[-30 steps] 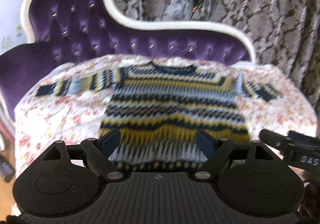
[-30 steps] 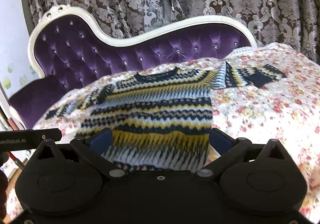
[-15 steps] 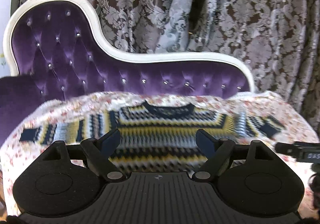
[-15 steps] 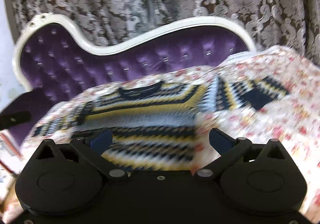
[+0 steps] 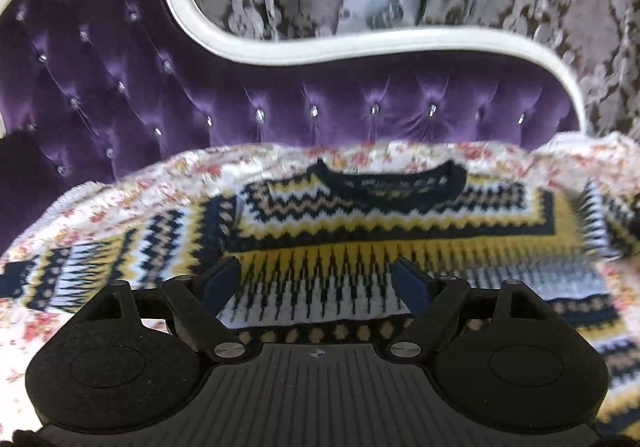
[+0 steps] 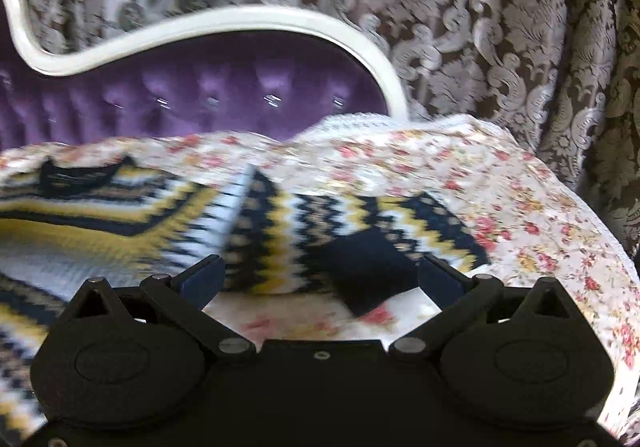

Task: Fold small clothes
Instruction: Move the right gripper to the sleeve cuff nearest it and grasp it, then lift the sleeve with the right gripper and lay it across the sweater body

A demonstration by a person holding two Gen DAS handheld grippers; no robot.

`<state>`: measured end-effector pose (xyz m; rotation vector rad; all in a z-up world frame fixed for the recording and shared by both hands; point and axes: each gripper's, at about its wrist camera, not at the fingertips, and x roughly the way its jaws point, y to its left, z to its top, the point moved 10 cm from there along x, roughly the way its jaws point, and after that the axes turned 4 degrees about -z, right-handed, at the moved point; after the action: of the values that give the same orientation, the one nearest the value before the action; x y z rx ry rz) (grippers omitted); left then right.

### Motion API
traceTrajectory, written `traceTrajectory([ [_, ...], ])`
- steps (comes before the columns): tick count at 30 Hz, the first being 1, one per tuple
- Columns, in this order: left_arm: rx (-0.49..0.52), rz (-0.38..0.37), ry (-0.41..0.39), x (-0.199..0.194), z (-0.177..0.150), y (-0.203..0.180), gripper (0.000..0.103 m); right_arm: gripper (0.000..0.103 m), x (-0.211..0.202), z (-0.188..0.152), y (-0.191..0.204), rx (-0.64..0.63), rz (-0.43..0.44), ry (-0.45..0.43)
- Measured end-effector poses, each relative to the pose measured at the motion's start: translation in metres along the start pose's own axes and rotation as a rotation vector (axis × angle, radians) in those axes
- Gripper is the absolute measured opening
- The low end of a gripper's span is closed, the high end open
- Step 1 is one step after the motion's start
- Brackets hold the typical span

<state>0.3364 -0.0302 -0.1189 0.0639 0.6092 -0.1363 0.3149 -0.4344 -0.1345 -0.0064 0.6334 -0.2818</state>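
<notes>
We find the sweater (image 5: 400,243) spread flat for folding, both the left gripper (image 5: 318,279) and the right gripper (image 6: 320,275) gaping, empty.

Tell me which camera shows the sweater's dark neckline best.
The left wrist view: the neckline sits near centre, whole, above the sweater. The right wrist view shows it blurred at the far left edge.

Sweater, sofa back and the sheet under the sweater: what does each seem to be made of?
Sweater: looks like knitted yarn, matte and fuzzy, in zigzag bands of yellow, navy and white. Sofa back: probably velvet, purple with a soft sheen, button-tufted with shiny studs, in a glossy white frame, maybe painted wood. Sheet: thin floral printed cloth, likely cotton, matte.
</notes>
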Motion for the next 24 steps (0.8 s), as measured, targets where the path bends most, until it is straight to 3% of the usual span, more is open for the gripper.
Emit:
traceTrajectory([
  [7, 0.018, -0.018, 0.076, 0.053, -0.029, -0.004, 0.082, 0.102, 0.033, -0.006, 0.000, -0.089, -0.019, 0.001],
  [11, -0.025, -0.037, 0.058, 0.060, -0.038, -0.002, 0.087, 0.084, 0.047, -0.012, 0.004, -0.137, -0.042, 0.013],
  [14, -0.035, -0.036, 0.049, 0.061, -0.039, 0.000, 0.093, 0.081, 0.052, -0.012, 0.001, -0.125, -0.041, 0.001],
  [15, -0.037, -0.038, 0.046, 0.061, -0.039, 0.000, 0.093, 0.072, 0.052, -0.012, 0.000, -0.115, -0.031, 0.001],
  [19, -0.035, -0.032, 0.049, 0.066, -0.039, 0.000, 0.097, 0.058, 0.053, -0.012, -0.004, -0.089, -0.007, 0.014],
  [23, -0.035, -0.029, 0.043, 0.067, -0.040, 0.000, 0.098, 0.014, 0.053, -0.012, -0.016, -0.055, 0.003, 0.042],
  [24, -0.037, -0.031, 0.042, 0.066, -0.040, 0.000, 0.098, 0.013, 0.052, -0.011, -0.020, -0.024, 0.016, 0.052],
])
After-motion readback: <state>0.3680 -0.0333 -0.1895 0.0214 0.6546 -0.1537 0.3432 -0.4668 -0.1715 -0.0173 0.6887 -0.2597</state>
